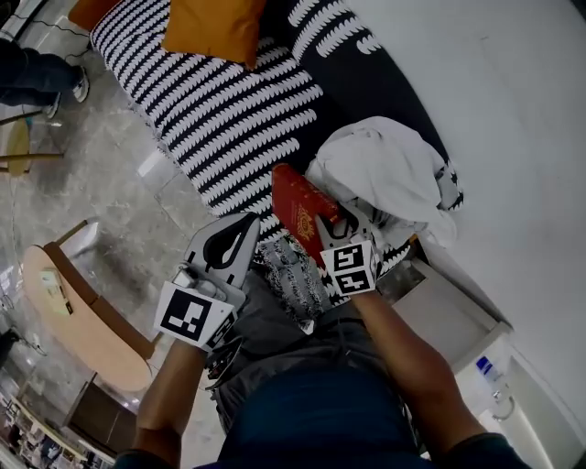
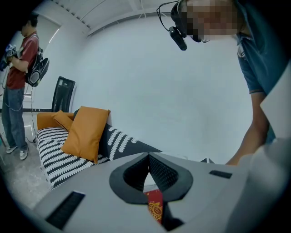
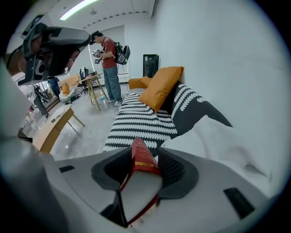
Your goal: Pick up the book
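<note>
A red book [image 1: 298,209] with gold print on its cover is lifted off the striped sofa [image 1: 229,119], just left of a white bundle of cloth [image 1: 385,169]. My right gripper [image 1: 335,226] is shut on the book [image 3: 142,160]. In the right gripper view its red spine stands up between the two dark pads and the white page edges face the camera. My left gripper [image 1: 240,231] hangs to the left of the book, above the person's lap, with its jaws shut and nothing in them. Through the slit under its tips [image 2: 148,157] a strip of the book [image 2: 155,205] shows.
An orange cushion [image 1: 215,27] leans at the sofa's far end. A low wooden table [image 1: 73,311] stands on the grey floor at the left. Another person [image 3: 109,59] stands farther off near some desks. A white wall [image 1: 513,110] runs along the sofa's right side.
</note>
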A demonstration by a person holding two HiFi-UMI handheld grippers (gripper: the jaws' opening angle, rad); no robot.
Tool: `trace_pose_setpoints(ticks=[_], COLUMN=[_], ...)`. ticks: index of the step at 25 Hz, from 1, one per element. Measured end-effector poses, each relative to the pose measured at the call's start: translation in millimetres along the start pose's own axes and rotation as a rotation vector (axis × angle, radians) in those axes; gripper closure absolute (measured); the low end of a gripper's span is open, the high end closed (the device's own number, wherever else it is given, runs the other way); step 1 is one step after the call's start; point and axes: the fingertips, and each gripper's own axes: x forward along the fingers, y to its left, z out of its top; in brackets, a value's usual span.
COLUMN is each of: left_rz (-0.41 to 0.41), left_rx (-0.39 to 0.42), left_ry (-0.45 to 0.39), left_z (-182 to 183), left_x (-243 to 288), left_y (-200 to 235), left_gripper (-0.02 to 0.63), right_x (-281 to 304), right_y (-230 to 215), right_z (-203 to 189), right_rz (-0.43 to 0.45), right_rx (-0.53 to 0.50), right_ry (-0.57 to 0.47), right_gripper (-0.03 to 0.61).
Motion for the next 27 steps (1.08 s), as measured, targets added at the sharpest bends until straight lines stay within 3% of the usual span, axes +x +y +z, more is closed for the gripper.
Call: trace_pose_setpoints(ticks=[27], left_rz=[0.006], left_rx=[0.080], left_ry=[0.007], left_z=[24.1], left_x=[-56.2], left_y=[-39.1], left_gripper=[0.609], right_x=[-115.8], right_y=[-0.9], right_z=[71.5], right_rz=[-0.028], right_rx=[0.061], right_ry=[-0.250], right_gripper=[0.398])
